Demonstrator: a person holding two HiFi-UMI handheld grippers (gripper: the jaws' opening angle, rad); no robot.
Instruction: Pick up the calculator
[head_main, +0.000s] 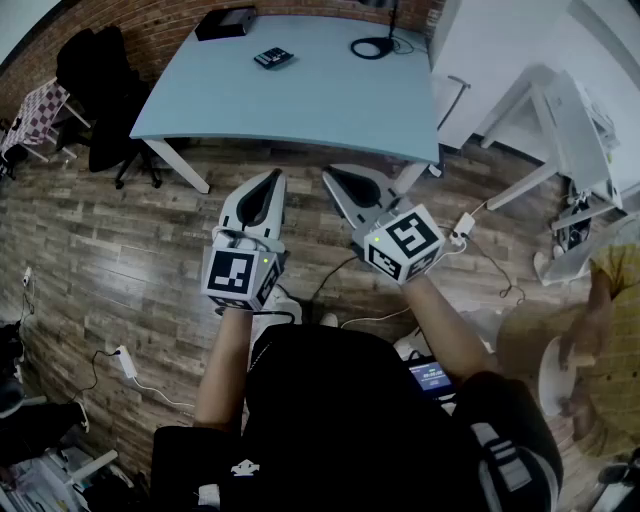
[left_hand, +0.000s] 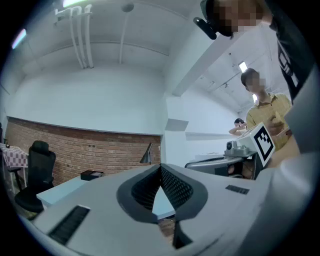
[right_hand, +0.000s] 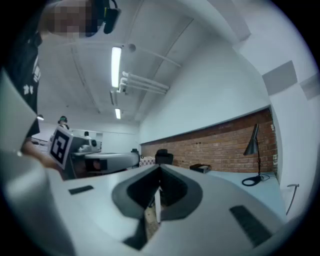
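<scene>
The calculator (head_main: 273, 58) is a small dark slab lying on the far part of the light blue table (head_main: 300, 100), well ahead of both grippers. My left gripper (head_main: 271, 177) and right gripper (head_main: 331, 176) hang side by side over the wooden floor, short of the table's near edge. Both point level toward the table. Each has its jaws closed tip to tip with nothing between them, as the left gripper (left_hand: 160, 167) and the right gripper (right_hand: 160, 168) show in their own views. The calculator is not visible in either gripper view.
A black box (head_main: 225, 22) and a black lamp base (head_main: 375, 46) sit at the table's far edge. A black office chair (head_main: 105, 80) stands left of the table and white furniture (head_main: 565, 120) to its right. Cables and a power strip (head_main: 127, 362) lie on the floor. A person in yellow (head_main: 605, 330) is at right.
</scene>
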